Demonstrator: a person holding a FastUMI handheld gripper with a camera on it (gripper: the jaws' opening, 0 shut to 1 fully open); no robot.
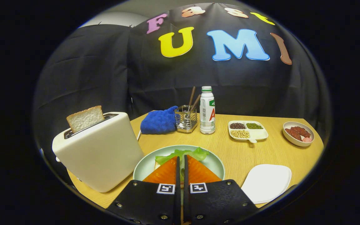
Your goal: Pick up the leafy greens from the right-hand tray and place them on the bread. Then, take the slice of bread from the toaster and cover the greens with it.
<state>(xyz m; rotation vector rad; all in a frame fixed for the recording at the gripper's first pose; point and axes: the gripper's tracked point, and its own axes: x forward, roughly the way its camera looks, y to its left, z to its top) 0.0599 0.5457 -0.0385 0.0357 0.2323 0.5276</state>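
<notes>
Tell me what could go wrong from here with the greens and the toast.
1. The gripper has its fingers nearly together over the leafy greens on the plate; if a leaf is caught between them, pulling back could drag the greens off the bread.
2. The bread slice stands tilted in the toaster; a pinch on its soft top edge may tear or drop it.
</notes>
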